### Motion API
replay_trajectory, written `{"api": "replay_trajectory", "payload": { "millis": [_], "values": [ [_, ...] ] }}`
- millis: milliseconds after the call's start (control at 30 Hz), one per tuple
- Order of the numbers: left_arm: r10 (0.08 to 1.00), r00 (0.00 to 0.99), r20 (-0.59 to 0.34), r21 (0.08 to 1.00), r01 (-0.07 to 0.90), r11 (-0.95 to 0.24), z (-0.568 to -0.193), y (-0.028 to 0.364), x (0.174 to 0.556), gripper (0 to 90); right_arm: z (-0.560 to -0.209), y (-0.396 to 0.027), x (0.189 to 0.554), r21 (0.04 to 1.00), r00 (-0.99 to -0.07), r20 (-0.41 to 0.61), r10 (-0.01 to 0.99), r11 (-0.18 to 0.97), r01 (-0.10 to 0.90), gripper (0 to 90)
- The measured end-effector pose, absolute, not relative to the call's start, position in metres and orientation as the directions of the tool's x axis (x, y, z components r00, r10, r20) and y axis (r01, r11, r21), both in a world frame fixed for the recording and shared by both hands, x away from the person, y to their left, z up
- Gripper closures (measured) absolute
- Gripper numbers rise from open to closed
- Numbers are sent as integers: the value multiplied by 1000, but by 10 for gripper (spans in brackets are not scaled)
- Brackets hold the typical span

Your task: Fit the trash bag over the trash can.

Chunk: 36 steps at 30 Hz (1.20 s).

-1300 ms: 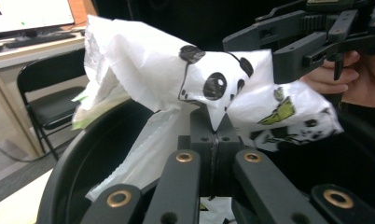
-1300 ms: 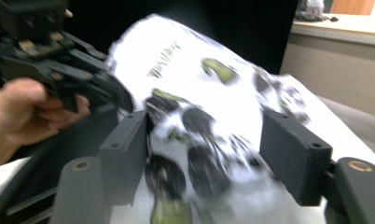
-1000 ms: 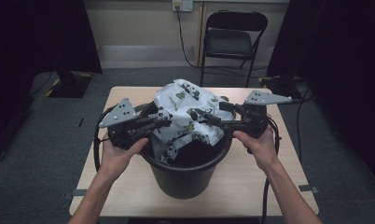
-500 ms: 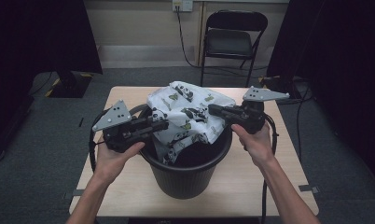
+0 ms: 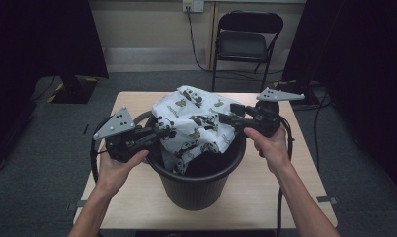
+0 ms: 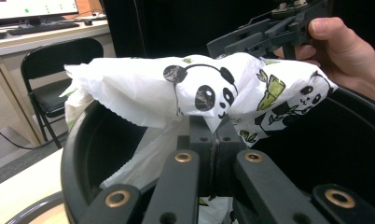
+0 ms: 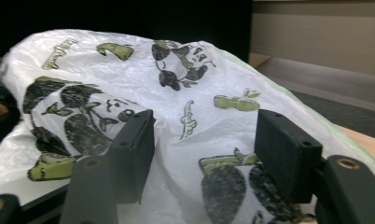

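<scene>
Dim room, grey floor, a folding chair [image 5: 248, 42] at twelve o'clock behind the pale wooden worktop [image 5: 137, 106]. At the worktop's centre stands the black bin [image 5: 199, 185], with the panda-print bag [image 5: 196, 126] bunched over its mouth, from nine o'clock round to three. I judge I'm lining the bin. My left gripper [image 6: 212, 140], at nine o'clock, has its fingers pinched tight on the bag's edge. My right gripper [image 7: 202, 154], at three o'clock, has just been opening; its fingers stand wide, the plastic lying between them unpressed. I'd clamp the right on the hem, then stretch both sides outward over the rim.
</scene>
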<state>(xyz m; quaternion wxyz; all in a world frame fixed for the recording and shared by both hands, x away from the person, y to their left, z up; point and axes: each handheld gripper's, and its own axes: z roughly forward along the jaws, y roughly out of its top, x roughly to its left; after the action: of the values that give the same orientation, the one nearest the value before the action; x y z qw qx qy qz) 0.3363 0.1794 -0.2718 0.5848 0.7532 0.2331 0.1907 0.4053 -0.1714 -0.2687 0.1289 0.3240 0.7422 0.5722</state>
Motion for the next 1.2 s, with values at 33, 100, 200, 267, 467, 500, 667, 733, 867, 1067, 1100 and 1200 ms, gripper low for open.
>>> {"api": "replay_trajectory", "payload": {
  "millis": [33,100,200,267,467,500,667,733,867,1067,1100,1200],
  "values": [
    [572,820,15,969,129,-211,-272,180,337,897,-268,-171,405,933,-748,171,641,139,332,366],
    [574,818,15,968,131,-213,-273,181,337,898,-269,-171,407,931,-742,169,648,142,336,340],
    [570,822,6,969,136,-206,-275,181,337,897,-272,-172,411,920,-728,193,658,137,368,302],
    [572,820,11,968,135,-212,-275,181,338,898,-272,-172,411,923,-730,190,656,134,361,308],
    [575,818,3,971,136,-199,-277,183,338,897,-270,-169,412,919,-708,188,680,133,372,503],
    [577,817,-2,971,138,-193,-277,183,338,896,-269,-170,412,920,-696,187,693,124,371,570],
    [575,818,-9,972,142,-186,-276,183,338,874,-268,-171,413,932,-665,133,735,136,336,818],
    [573,819,-8,973,139,-185,-276,183,339,873,-269,-172,415,931,-669,153,727,121,344,897],
    [584,812,-11,973,142,-180,-275,184,337,793,-270,-171,415,932,-672,161,723,113,345,900],
    [592,806,-6,984,111,-141,-265,193,327,614,-263,-174,407,952,-694,149,705,88,294,900],
    [594,805,-4,986,102,-133,-263,195,325,606,-261,-175,406,953,-693,149,706,85,291,900],
    [582,813,-4,991,81,-106,-255,197,318,589,-258,-179,402,960,-689,143,710,71,272,900]
  ]
}}
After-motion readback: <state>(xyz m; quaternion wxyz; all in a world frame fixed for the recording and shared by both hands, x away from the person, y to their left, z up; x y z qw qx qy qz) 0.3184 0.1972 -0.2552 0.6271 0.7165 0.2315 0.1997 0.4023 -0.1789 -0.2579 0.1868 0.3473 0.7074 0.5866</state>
